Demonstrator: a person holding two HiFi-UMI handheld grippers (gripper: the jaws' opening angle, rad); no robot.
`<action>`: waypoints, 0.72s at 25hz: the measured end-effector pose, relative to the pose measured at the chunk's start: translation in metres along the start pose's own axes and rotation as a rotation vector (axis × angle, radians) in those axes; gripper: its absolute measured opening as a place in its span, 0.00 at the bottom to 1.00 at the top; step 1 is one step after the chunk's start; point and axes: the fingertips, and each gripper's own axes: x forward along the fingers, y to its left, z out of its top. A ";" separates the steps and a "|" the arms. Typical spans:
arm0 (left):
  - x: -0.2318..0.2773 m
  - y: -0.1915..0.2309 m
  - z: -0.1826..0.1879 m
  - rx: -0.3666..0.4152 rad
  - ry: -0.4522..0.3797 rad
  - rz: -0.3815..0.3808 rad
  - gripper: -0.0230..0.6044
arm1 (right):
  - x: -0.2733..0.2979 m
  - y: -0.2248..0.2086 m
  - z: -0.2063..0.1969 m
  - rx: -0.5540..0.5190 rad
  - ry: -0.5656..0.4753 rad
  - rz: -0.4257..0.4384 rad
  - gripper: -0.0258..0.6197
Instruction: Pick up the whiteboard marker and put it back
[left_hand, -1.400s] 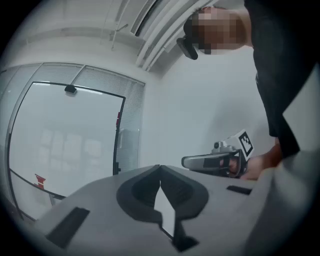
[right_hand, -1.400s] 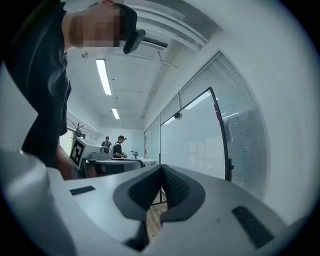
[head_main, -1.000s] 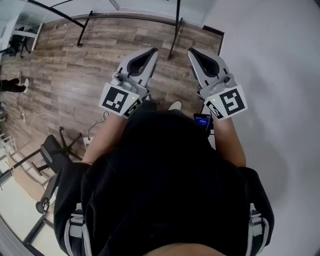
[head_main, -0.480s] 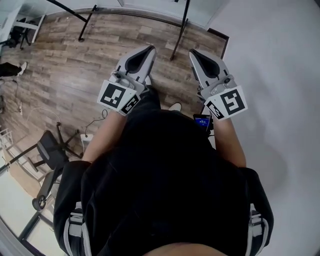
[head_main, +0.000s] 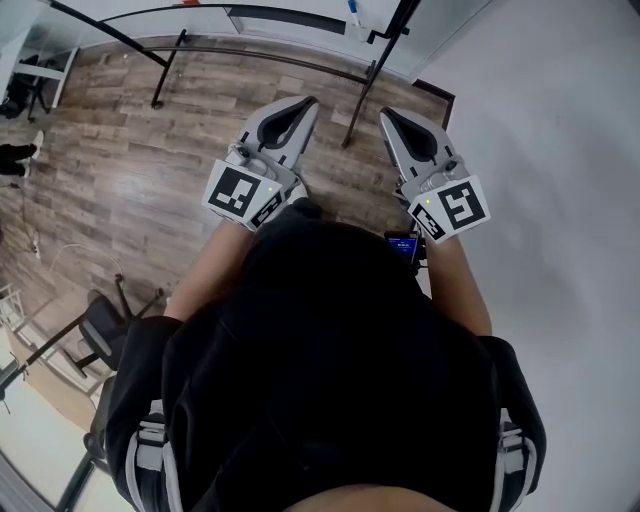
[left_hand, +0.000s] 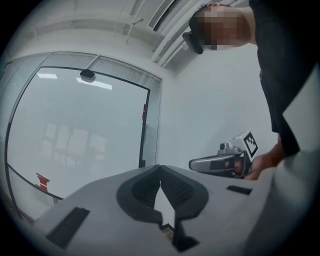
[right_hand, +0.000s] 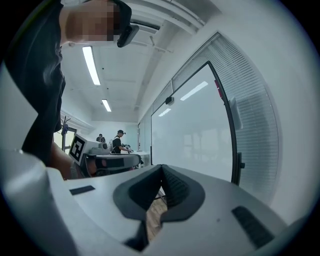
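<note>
Both grippers are held out level in front of the person, side by side above the wooden floor. My left gripper (head_main: 310, 101) is shut, its jaws touching with nothing between them (left_hand: 160, 167). The right gripper (head_main: 384, 112) is shut too and holds nothing (right_hand: 161, 167). Both point at a large whiteboard (left_hand: 75, 135) (right_hand: 195, 135) on a black stand. At the top edge of the head view a small blue-and-white stick (head_main: 352, 12), perhaps the marker, lies on the board's ledge, well ahead of both grippers.
The whiteboard stand's black legs and crossbar (head_main: 260, 58) cross the floor ahead. A white wall (head_main: 560, 150) runs along the right. An office chair (head_main: 105, 330) and cables lie at the left. People (right_hand: 119, 141) stand at a table far back.
Both grippers have moved forward toward the whiteboard, staying shut. The stand's crossbar and the board's ledge have come further into the top of the head view; the chair has slid toward the bottom left.
</note>
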 end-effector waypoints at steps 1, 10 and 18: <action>0.002 0.013 0.001 -0.002 -0.001 -0.008 0.04 | 0.012 -0.001 0.000 -0.001 0.008 -0.007 0.03; 0.012 0.101 0.001 -0.002 0.009 -0.091 0.04 | 0.094 -0.019 -0.009 0.044 0.087 -0.131 0.03; 0.030 0.136 -0.009 -0.018 0.005 -0.110 0.04 | 0.120 -0.048 -0.025 0.075 0.146 -0.199 0.03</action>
